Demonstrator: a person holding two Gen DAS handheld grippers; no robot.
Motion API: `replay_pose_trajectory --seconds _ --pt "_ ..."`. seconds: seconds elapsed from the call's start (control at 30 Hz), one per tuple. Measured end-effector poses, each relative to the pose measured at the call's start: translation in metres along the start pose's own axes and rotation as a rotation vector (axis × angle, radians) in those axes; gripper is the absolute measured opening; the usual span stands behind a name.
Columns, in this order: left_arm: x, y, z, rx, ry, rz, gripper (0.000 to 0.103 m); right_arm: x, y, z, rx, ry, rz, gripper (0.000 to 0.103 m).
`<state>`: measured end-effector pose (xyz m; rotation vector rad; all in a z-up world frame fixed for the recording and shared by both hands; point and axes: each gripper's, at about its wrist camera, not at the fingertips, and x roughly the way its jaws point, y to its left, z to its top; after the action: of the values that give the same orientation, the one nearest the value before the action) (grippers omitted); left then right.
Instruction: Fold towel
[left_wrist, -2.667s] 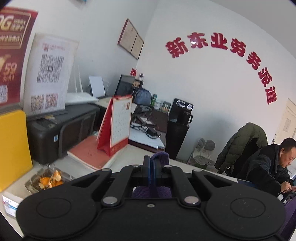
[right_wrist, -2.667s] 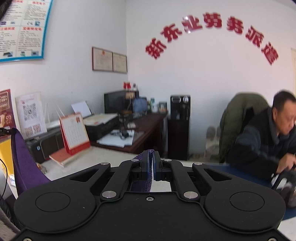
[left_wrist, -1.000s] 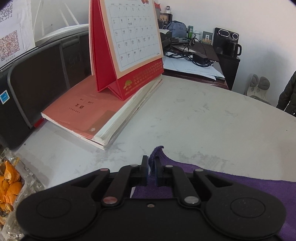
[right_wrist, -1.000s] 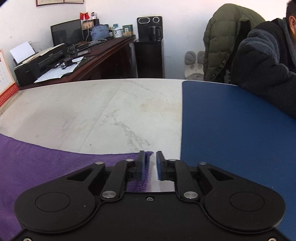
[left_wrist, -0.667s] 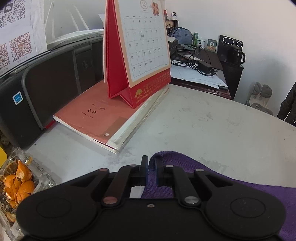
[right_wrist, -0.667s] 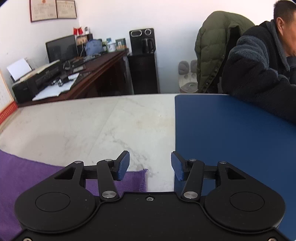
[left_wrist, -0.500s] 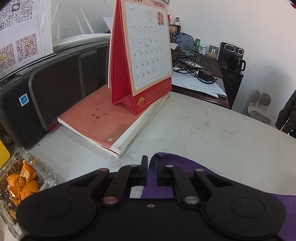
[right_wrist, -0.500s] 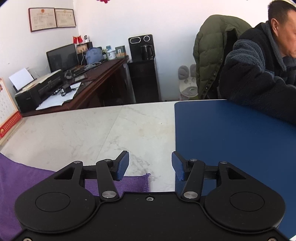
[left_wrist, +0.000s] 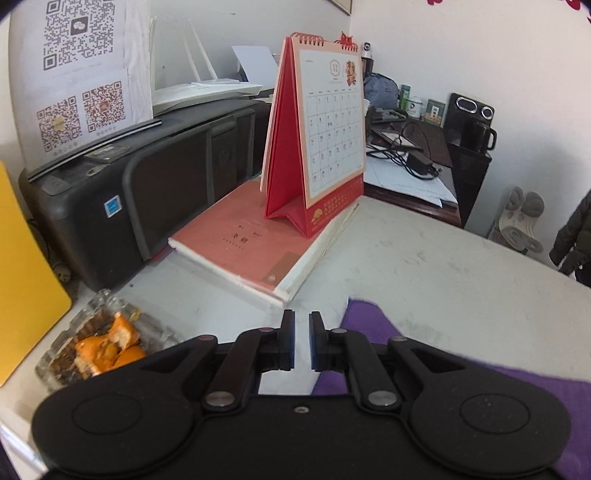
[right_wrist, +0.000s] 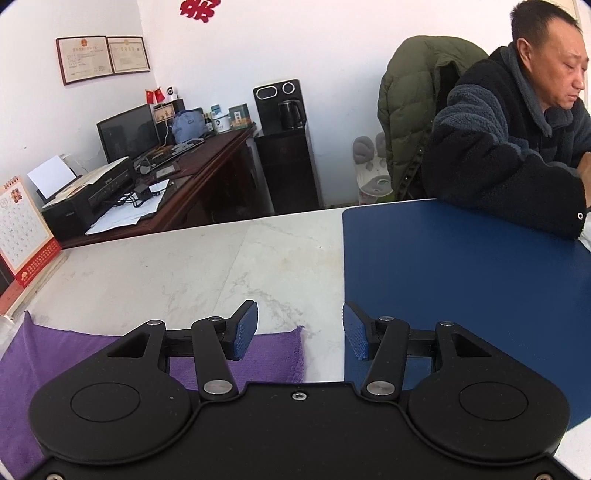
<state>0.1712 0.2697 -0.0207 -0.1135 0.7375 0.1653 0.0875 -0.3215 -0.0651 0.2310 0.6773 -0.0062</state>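
A purple towel (left_wrist: 369, 321) lies flat on the white marble table (left_wrist: 443, 273). In the left wrist view its far left corner sits just right of my left gripper (left_wrist: 301, 341), whose jaws stand a narrow gap apart and hold nothing. In the right wrist view the towel (right_wrist: 74, 350) spreads to the lower left, and its far right corner (right_wrist: 297, 332) lies below my right gripper (right_wrist: 299, 332). The right gripper is wide open and empty, a little above the table.
A red desk calendar (left_wrist: 321, 136) stands on a red notebook (left_wrist: 258, 243) ahead left, beside a black printer (left_wrist: 129, 173). A glass dish of orange peel (left_wrist: 103, 343) sits near left. A blue mat (right_wrist: 461, 288) covers the table's right side, where a seated man (right_wrist: 517, 122) leans.
Both grippers lowered the towel onto the table and let go of its corners. The right jaws opened wide first; the left jaws have just parted and shifted left off the corner.
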Motion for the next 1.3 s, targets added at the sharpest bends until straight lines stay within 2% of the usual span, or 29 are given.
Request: replay_pose_trajectory --seconds 0.13,0.23,0.3,0.5,0.63,0.77,1.23,1.3 --pt "-0.027 0.002 -0.027 0.032 0.102 -0.047 0.016 -0.003 0.01 -0.01 -0.004 0.043 0.034 0.051" --pt "-0.033 -0.011 -0.054 0.1 0.183 -0.083 0.016 -0.005 0.017 -0.018 -0.007 0.075 0.059 0.051" --pt "-0.029 -0.019 -0.068 0.117 0.208 -0.098 0.016 -0.007 0.022 -0.024 -0.008 0.096 0.076 0.051" --pt "0.007 -0.028 -0.097 0.072 0.302 -0.121 0.016 -0.011 0.037 -0.039 -0.014 0.16 0.127 0.051" --pt "0.017 -0.024 -0.105 0.06 0.316 -0.105 0.016 -0.017 0.071 -0.058 0.01 0.203 0.131 0.051" --pt "0.013 -0.018 -0.106 0.031 0.328 -0.101 0.016 -0.02 0.071 -0.061 0.005 0.213 0.123 0.051" --pt "-0.008 -0.01 -0.114 0.022 0.394 -0.045 0.016 -0.021 0.065 -0.07 0.004 0.219 0.11 0.051" --pt "-0.017 -0.012 -0.11 0.011 0.366 -0.059 0.016 -0.029 0.065 -0.07 -0.004 0.21 0.106 0.051"
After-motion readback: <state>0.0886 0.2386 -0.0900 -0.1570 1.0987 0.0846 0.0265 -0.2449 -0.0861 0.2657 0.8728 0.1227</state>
